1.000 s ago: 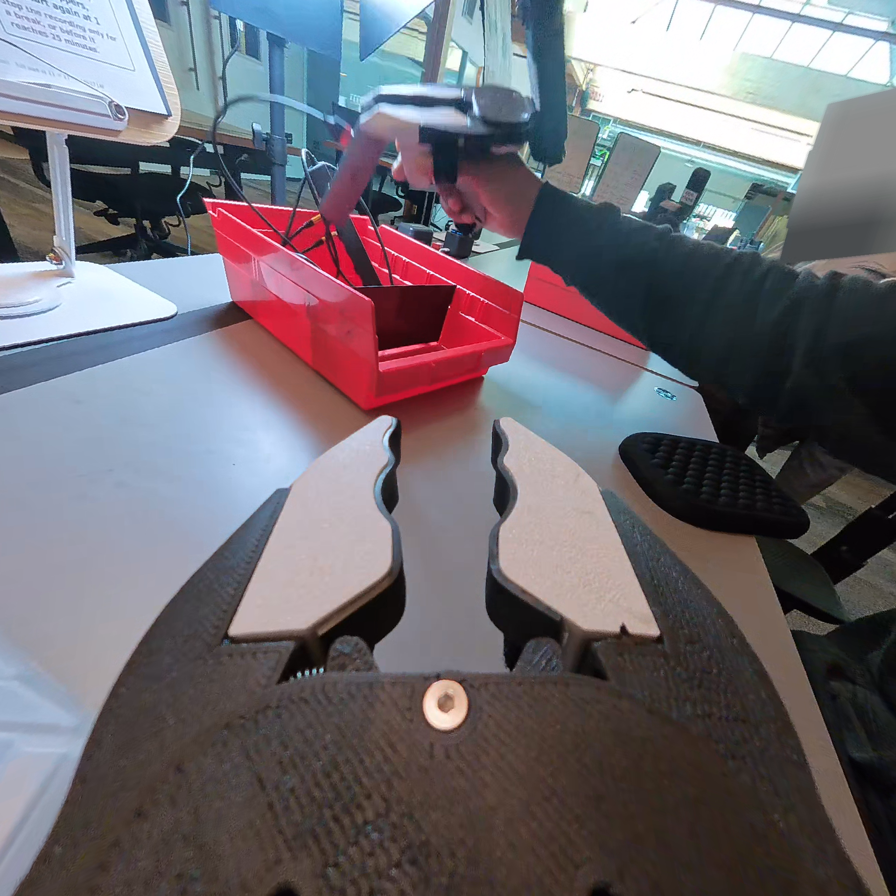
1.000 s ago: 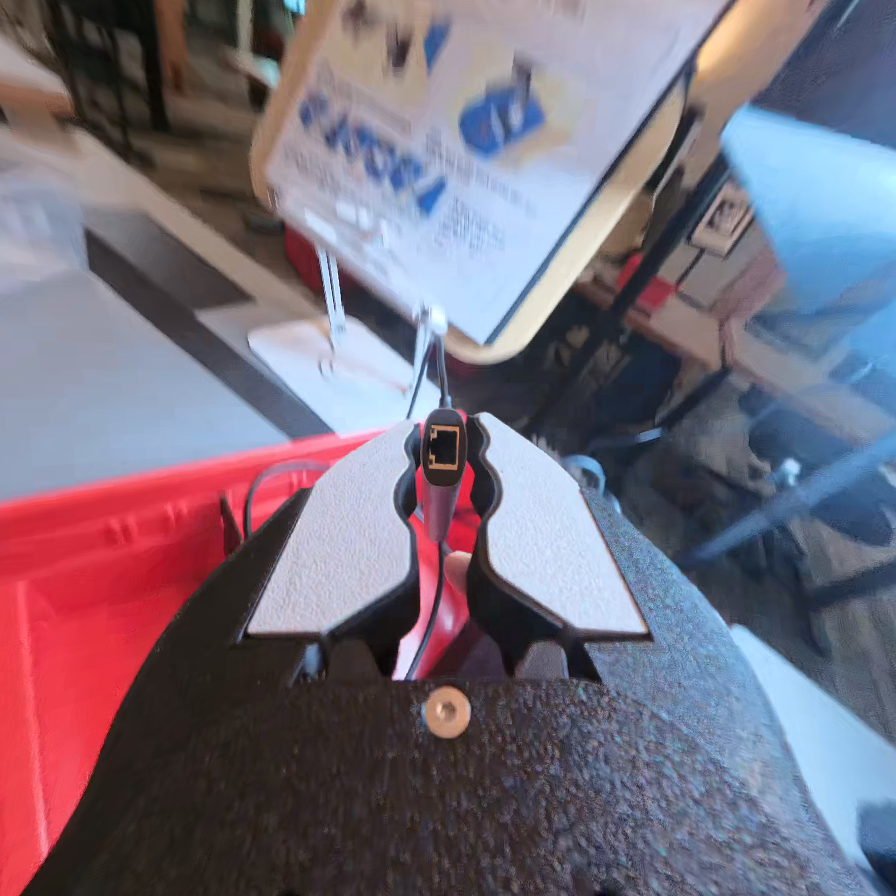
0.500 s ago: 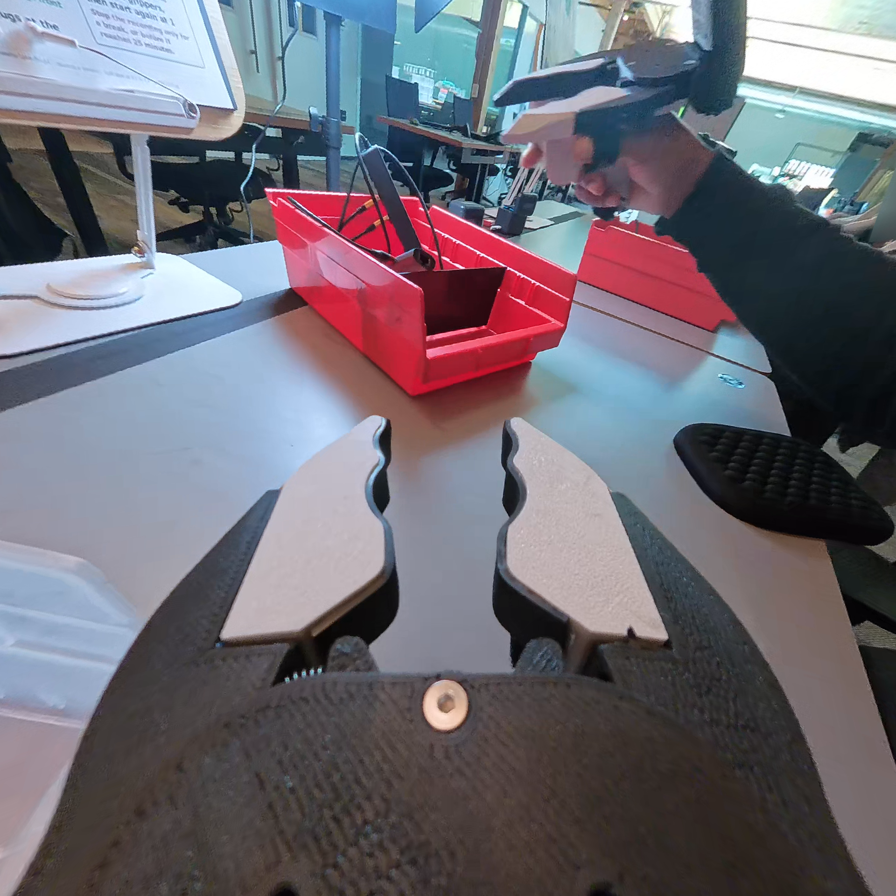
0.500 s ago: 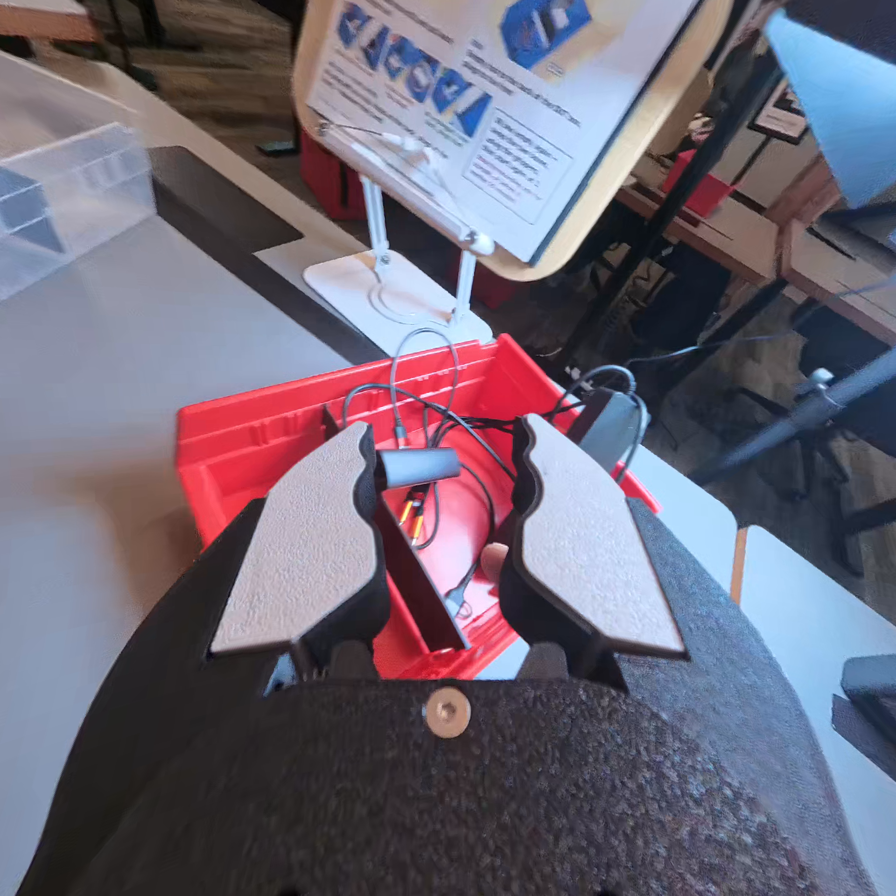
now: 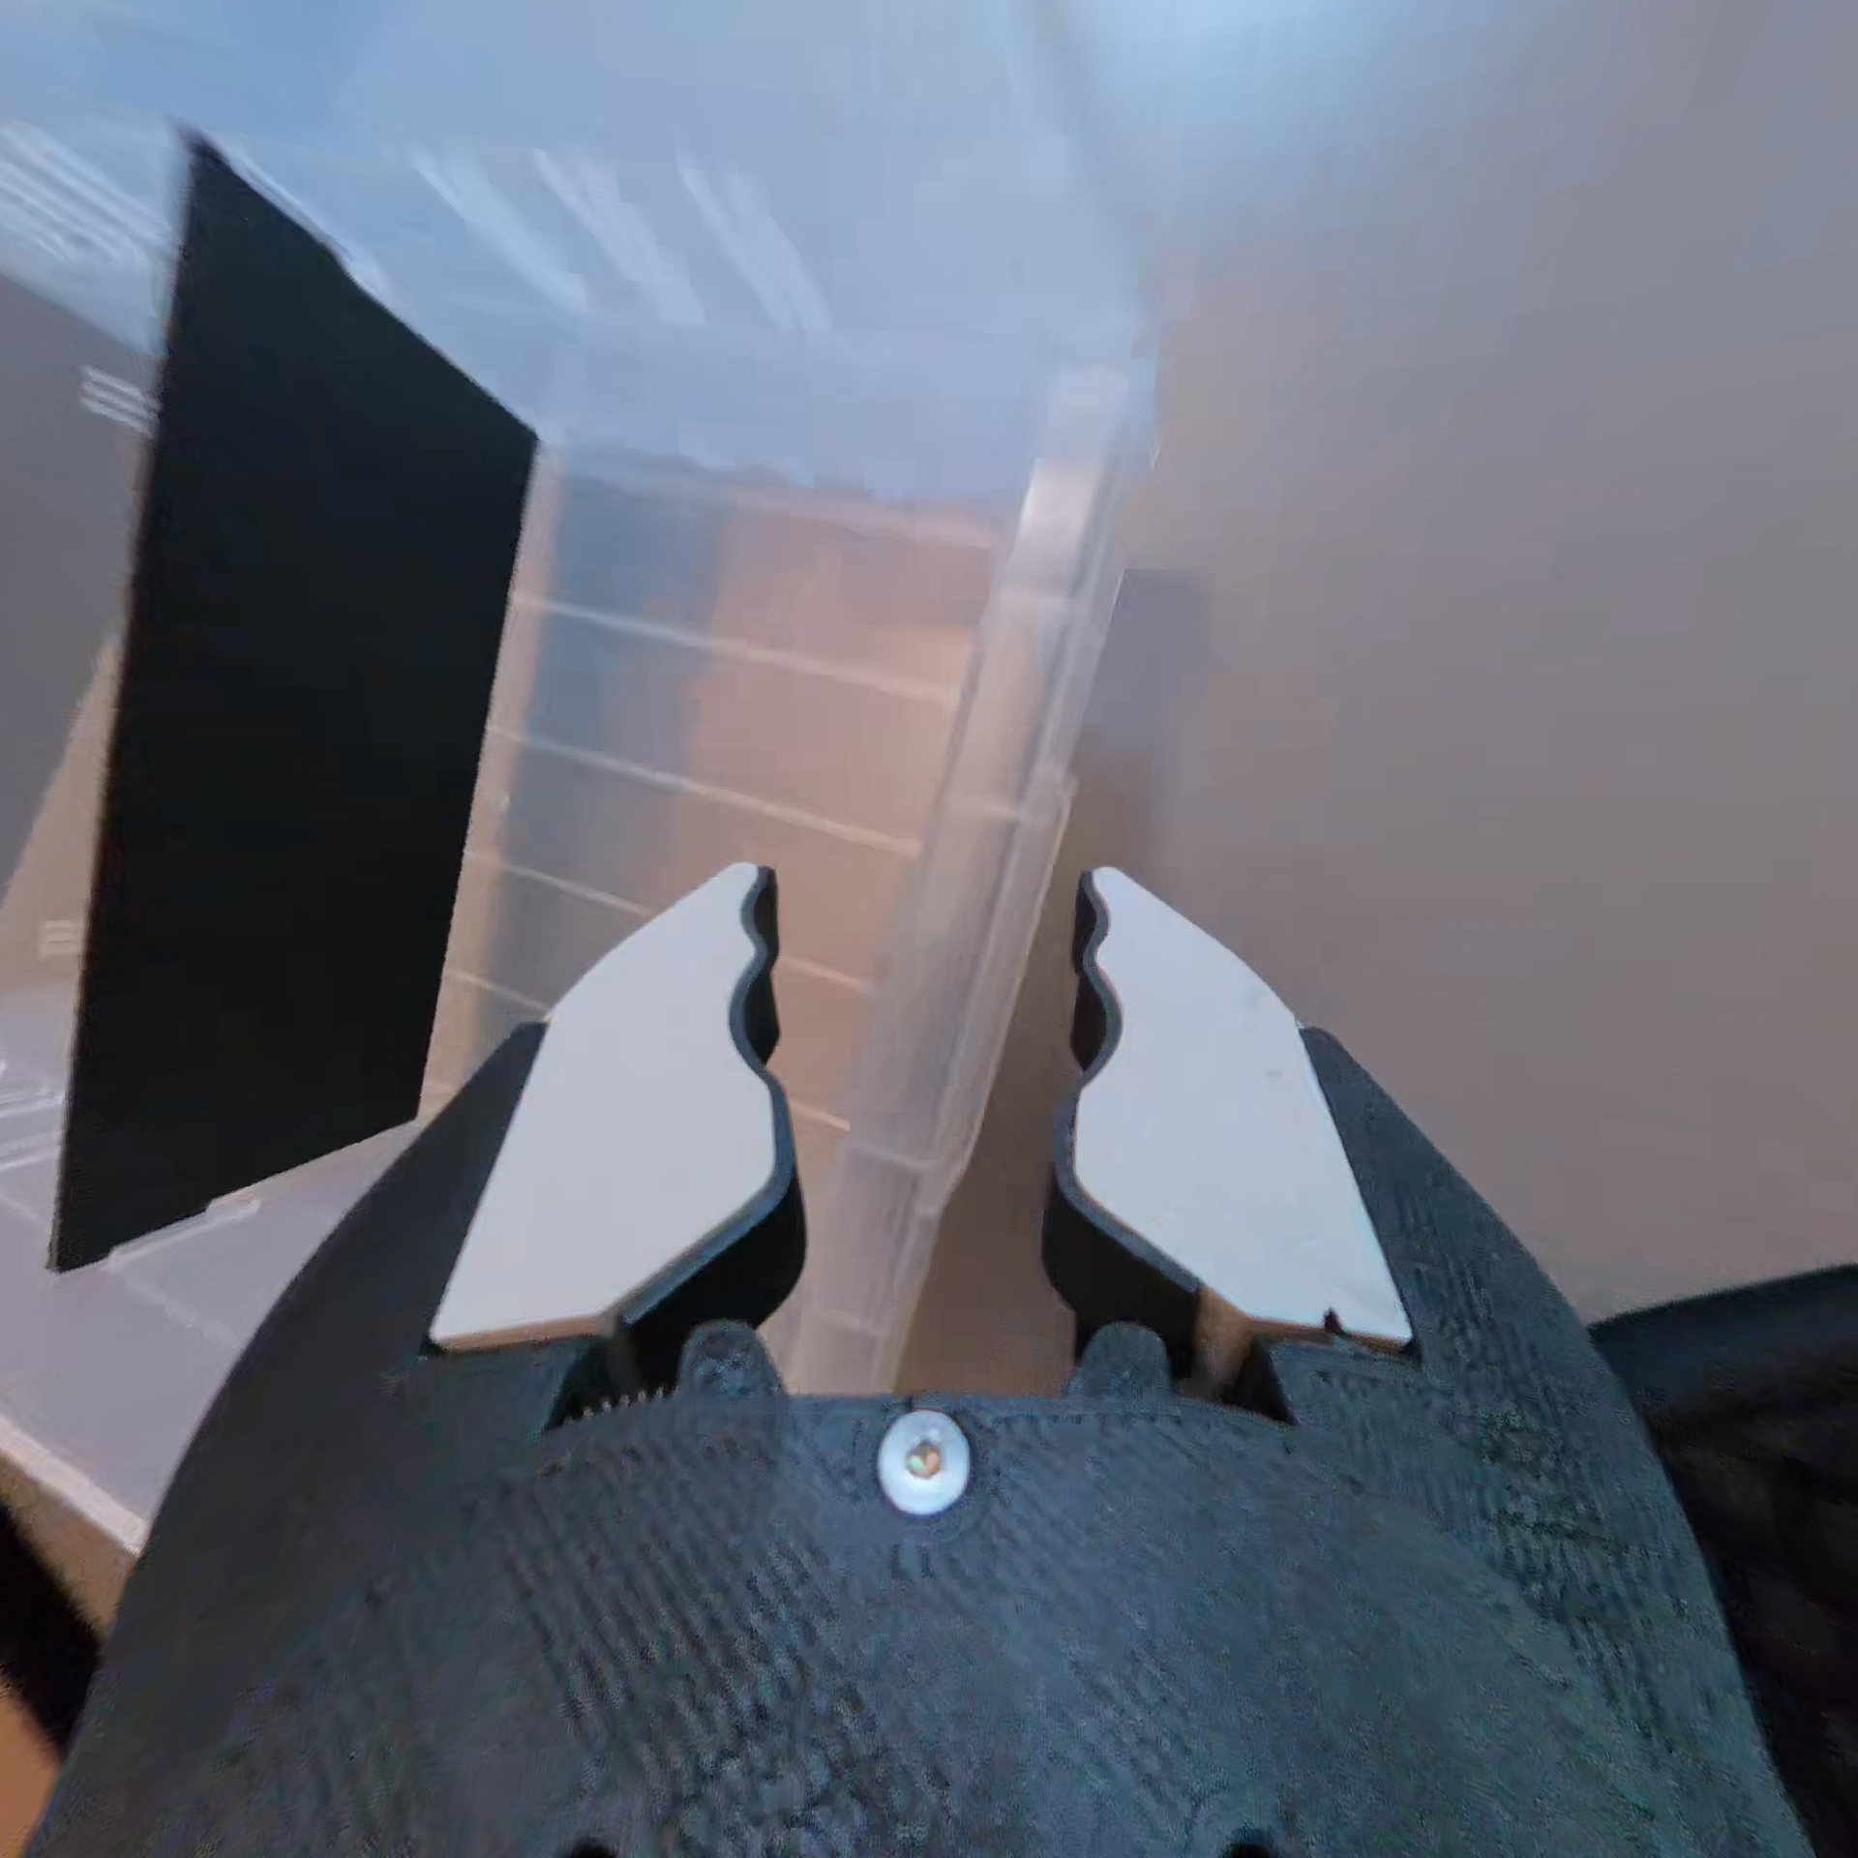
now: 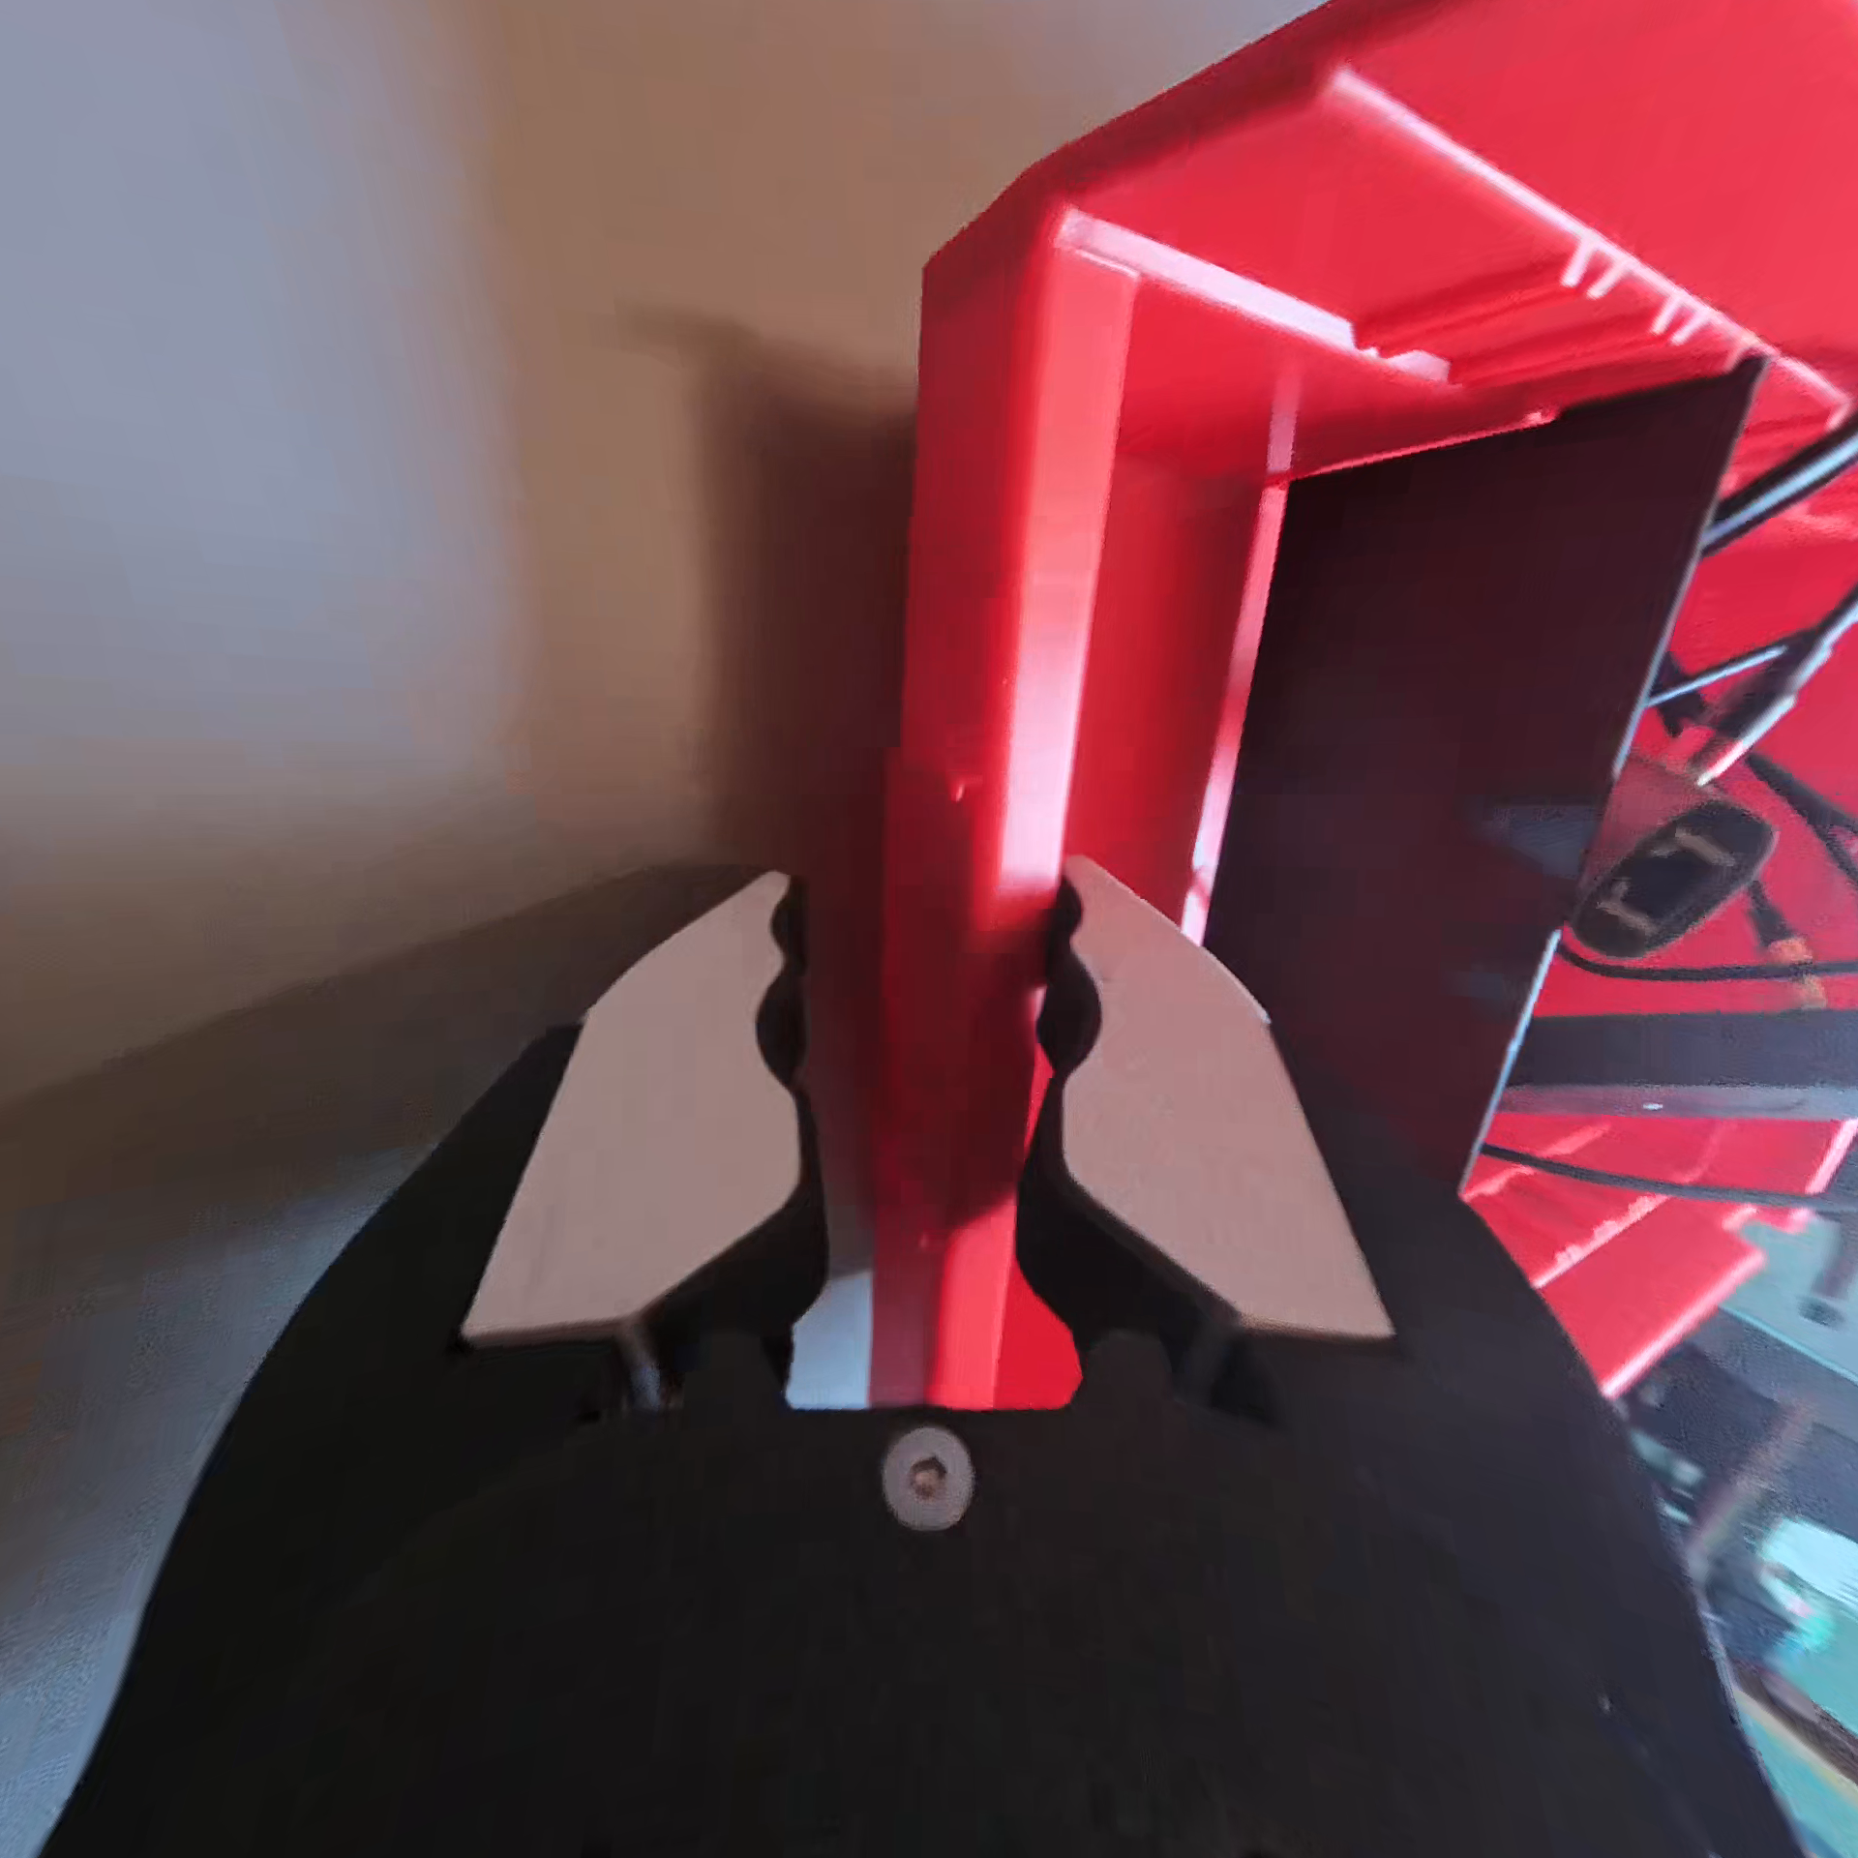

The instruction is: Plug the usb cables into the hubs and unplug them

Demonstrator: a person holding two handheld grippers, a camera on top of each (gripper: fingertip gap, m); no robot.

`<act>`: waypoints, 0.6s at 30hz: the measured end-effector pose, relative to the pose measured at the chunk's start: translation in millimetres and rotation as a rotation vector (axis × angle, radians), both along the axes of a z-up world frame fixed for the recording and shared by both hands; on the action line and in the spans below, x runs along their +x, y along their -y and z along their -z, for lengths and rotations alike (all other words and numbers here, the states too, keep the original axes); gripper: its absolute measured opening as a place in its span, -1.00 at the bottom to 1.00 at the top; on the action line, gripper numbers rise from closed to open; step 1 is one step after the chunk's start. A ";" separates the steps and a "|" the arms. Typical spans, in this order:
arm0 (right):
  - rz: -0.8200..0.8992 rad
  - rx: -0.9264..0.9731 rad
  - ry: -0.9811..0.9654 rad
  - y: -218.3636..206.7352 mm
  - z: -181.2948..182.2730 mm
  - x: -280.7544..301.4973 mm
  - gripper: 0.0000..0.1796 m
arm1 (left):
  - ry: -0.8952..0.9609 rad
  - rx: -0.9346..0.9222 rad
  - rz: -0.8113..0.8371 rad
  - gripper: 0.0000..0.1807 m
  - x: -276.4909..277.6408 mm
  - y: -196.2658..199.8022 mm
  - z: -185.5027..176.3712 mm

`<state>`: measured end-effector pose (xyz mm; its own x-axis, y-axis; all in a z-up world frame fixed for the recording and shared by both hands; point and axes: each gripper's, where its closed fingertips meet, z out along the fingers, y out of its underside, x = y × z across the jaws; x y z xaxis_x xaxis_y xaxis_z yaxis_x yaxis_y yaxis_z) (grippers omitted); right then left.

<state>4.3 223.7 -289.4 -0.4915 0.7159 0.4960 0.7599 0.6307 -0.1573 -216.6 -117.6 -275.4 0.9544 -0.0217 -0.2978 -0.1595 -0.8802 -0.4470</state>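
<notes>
In the right wrist view, my right gripper [image 6: 930, 885] is open and straddles the side wall of the red bin [image 6: 1307, 201]. Its right fingertip [image 6: 1081, 890] touches the wall and a small gap shows at the left one. Behind a black divider [image 6: 1458, 754], a dark hub [image 6: 1669, 885] and thin black cables [image 6: 1770, 664] lie in the bin. In the blurred left wrist view, my left gripper [image 5: 925, 905] is open and empty, with the corner wall of a clear plastic bin [image 5: 1005, 804] between its fingers.
A black divider [image 5: 282, 704] stands in the clear bin at the left. The grey table [image 5: 1508, 603] lies to the right of that bin and also left of the red bin in the right wrist view [image 6: 302, 503]. A black object [image 5: 1759, 1408] sits at the lower right. From my right tips it is roughly 10 centimeters to the dark hub [image 6: 1669, 885]; from my left, 45 centimeters.
My right gripper let the hub drop into the red bin, then came down over the bin's side wall. My left gripper swung left and down onto the clear bin's wall.
</notes>
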 end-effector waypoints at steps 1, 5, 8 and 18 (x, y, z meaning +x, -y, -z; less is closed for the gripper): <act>-0.019 0.040 0.001 -4.0 1.3 -4.6 -0.63 | -0.020 -0.053 0.025 -0.47 -2.8 3.6 11.9; -0.076 0.044 -0.027 2.9 0.4 -7.6 -0.67 | -0.119 -0.059 0.102 -0.65 -4.4 -9.6 21.6; -0.141 0.034 -0.039 23.6 -0.2 5.9 -0.66 | -0.162 -0.034 0.180 -0.65 9.2 -27.9 20.9; -0.294 -0.050 -0.180 143.8 -6.3 44.4 -0.64 | -0.245 0.063 0.527 -0.61 77.6 -140.0 13.6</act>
